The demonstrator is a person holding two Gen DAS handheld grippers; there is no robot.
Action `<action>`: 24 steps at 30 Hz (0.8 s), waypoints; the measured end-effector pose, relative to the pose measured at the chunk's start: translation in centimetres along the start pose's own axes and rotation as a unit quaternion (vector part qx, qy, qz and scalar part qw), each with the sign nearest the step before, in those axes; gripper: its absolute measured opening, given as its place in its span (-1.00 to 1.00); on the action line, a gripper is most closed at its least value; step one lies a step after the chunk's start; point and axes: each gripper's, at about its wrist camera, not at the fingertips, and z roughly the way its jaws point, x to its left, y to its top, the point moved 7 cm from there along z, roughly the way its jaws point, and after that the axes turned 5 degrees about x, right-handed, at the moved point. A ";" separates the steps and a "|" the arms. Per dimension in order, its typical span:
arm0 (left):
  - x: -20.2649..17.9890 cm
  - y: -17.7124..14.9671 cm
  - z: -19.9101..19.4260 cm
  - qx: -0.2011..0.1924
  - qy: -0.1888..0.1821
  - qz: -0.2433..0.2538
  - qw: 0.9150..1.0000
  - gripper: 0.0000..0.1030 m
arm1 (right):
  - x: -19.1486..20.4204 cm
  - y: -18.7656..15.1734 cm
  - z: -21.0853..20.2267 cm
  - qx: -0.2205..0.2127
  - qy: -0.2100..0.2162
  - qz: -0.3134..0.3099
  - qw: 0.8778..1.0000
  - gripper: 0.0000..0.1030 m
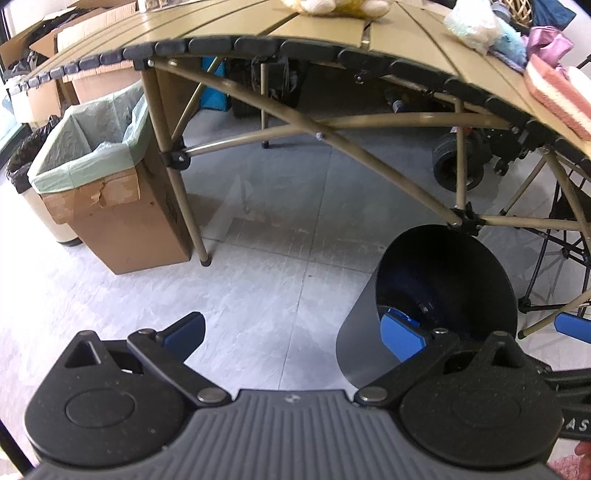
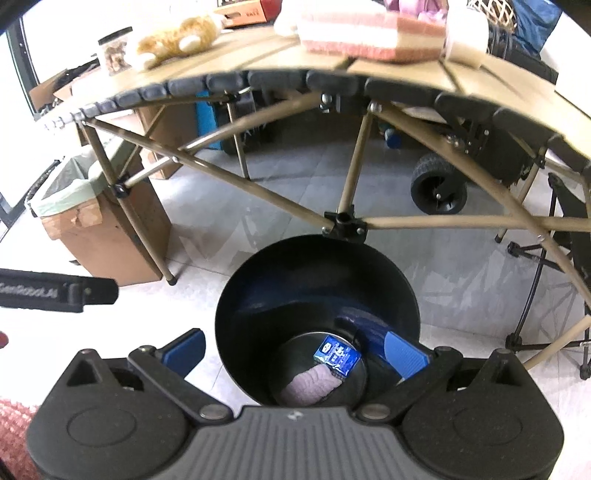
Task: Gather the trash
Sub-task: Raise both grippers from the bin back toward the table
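Note:
A black round trash bin (image 2: 317, 295) stands on the pale tiled floor in front of the folding table. In its bottom lie a blue wrapper (image 2: 337, 355) and a crumpled pale purple piece (image 2: 310, 384). My right gripper (image 2: 295, 350) hangs open above the bin's near rim, its right finger over the opening, nothing between the fingers. In the left wrist view the same bin (image 1: 439, 295) is at the lower right. My left gripper (image 1: 295, 332) is open and empty, to the left of the bin, its right finger in front of the bin's wall.
A tan slatted folding table (image 1: 332, 33) spans the top, bearing a plush toy (image 2: 177, 37), a pink sponge-like block (image 2: 369, 33) and cloths (image 1: 476, 26). A cardboard box lined with a green bag (image 1: 107, 177) stands by the left table leg (image 1: 173, 162). A wheeled cart (image 2: 439, 188) sits behind.

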 end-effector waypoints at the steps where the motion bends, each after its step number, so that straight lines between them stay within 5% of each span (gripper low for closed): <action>1: -0.1 0.0 -0.2 -0.002 -0.001 0.001 1.000 1.00 | 0.0 -0.1 -0.4 -0.003 0.000 -0.002 1.000 1.00; 13: -2.4 1.2 -4.4 -0.055 -0.032 0.012 0.998 1.00 | -1.3 -0.8 -4.4 -0.047 0.003 -0.001 0.999 1.00; 24: -3.9 3.9 -8.8 -0.119 -0.054 0.007 0.991 1.00 | -2.5 1.5 -10.1 -0.132 0.018 0.017 0.991 1.00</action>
